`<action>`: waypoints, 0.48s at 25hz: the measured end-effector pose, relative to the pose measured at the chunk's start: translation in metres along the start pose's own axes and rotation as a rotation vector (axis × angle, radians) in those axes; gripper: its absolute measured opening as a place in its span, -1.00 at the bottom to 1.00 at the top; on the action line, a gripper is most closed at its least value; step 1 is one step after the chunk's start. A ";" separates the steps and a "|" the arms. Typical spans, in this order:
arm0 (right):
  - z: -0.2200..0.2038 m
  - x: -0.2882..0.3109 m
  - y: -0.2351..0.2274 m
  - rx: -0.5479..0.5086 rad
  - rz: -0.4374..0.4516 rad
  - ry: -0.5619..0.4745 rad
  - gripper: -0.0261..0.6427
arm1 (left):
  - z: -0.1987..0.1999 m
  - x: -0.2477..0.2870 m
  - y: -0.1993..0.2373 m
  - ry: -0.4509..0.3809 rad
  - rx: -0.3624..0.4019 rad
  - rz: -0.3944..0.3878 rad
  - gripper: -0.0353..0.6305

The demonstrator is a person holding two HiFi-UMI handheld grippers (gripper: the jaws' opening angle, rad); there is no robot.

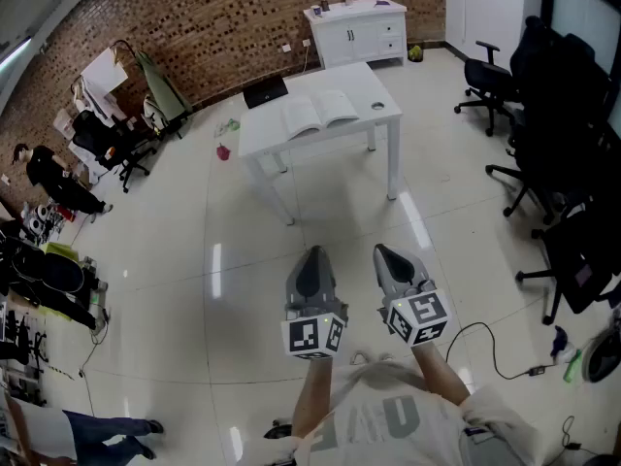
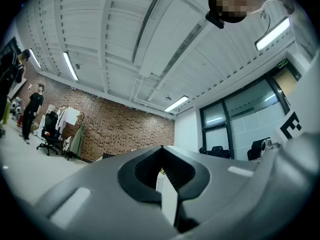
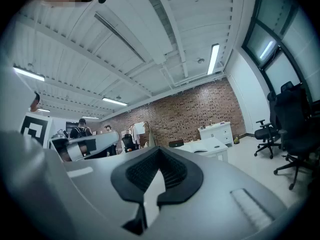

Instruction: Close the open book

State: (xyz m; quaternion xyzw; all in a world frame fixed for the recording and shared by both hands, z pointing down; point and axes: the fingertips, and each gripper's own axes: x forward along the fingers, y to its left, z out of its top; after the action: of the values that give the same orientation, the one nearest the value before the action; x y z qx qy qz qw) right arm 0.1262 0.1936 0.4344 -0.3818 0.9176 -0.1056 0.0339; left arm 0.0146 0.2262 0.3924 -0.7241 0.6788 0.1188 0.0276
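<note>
The open book (image 1: 320, 113) lies flat on a white table (image 1: 374, 126) far across the room in the head view, beside a black laptop (image 1: 265, 92). My left gripper (image 1: 311, 254) and right gripper (image 1: 384, 251) are side by side over the bare floor, well short of the table, both pointing toward it. In the left gripper view the jaws meet at their tips (image 2: 161, 148), nothing between them. The right gripper (image 3: 159, 149) is likewise shut and empty; beyond it the table (image 3: 210, 146) shows small and distant.
A white cabinet (image 1: 357, 29) stands against the brick wall behind the table. Black office chairs (image 1: 490, 81) line the right side. Chairs, clothes and people crowd the left wall (image 1: 97, 134). A cable (image 1: 495, 352) trails on the floor at right, small items (image 1: 224, 150) near the table.
</note>
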 end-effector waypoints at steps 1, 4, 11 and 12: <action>0.001 0.004 -0.002 -0.004 0.000 -0.003 -0.92 | -0.001 0.004 0.002 0.001 0.001 0.001 -0.86; 0.006 0.021 -0.006 -0.013 0.009 -0.017 -0.92 | -0.004 0.017 0.010 0.004 0.015 0.008 -0.86; 0.000 0.038 -0.015 -0.010 0.030 0.004 -0.92 | -0.017 0.028 0.020 0.051 0.026 0.043 -0.86; -0.001 0.042 -0.013 -0.011 0.030 0.009 -0.92 | -0.018 0.029 0.025 0.056 0.018 0.046 -0.86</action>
State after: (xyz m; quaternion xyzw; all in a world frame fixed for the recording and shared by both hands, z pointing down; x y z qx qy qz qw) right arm 0.1057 0.1551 0.4391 -0.3676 0.9239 -0.1016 0.0293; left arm -0.0060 0.1925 0.4065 -0.7112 0.6967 0.0930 0.0124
